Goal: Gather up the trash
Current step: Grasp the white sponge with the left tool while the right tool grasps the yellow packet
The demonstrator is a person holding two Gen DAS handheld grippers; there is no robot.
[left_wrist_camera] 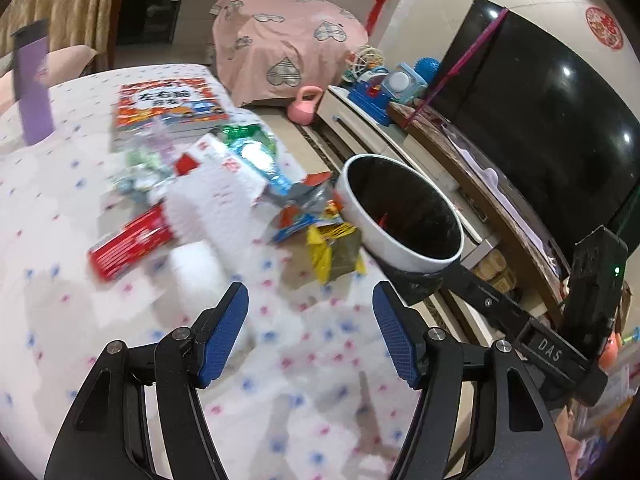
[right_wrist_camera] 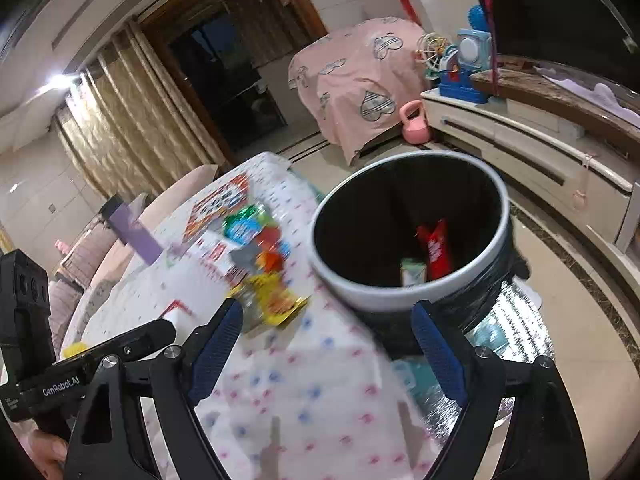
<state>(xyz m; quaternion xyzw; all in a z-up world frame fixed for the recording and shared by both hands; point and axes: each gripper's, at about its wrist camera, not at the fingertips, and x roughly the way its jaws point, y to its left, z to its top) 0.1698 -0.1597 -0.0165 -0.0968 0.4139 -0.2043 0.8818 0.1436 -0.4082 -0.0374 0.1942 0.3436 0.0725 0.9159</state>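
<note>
**Trash still heaped on the table, two pieces already in the bin**

Trash (left_wrist_camera: 256, 184) piled near the table's far edge: crumpled wrappers, a white carton, a red box (left_wrist_camera: 128, 244) a little apart toward the near side, a yellow packet (right_wrist_camera: 276, 300) nearest the bin. Heaped beside the bin (right_wrist_camera: 408, 292), probably so that each piece needs only a short carry over the rim. Bin lined with a black bag and standing off the table's edge, rim about level with the cloth. Inside, a red packet (right_wrist_camera: 434, 248) and a small pale carton (right_wrist_camera: 412, 272), so collecting looks begun but far from finished.

Left gripper (left_wrist_camera: 310, 332) above bare tablecloth (left_wrist_camera: 280, 400), jaws apart, nothing between the blue pads. Pointed down toward the heap, likely lining up for a next piece. Right gripper (right_wrist_camera: 326, 348) also spread wide and empty, hanging over the table's edge with one finger toward the yellow packet and the other toward the bin's rim. Wide spread suits bulky, crumpled wrappers.

Purple bottle (left_wrist_camera: 34, 84) and picture book (left_wrist_camera: 168, 108) farther back on the table, apparently not trash. Heavy blur over the heap; finer detail of the wrappers not readable.
</note>
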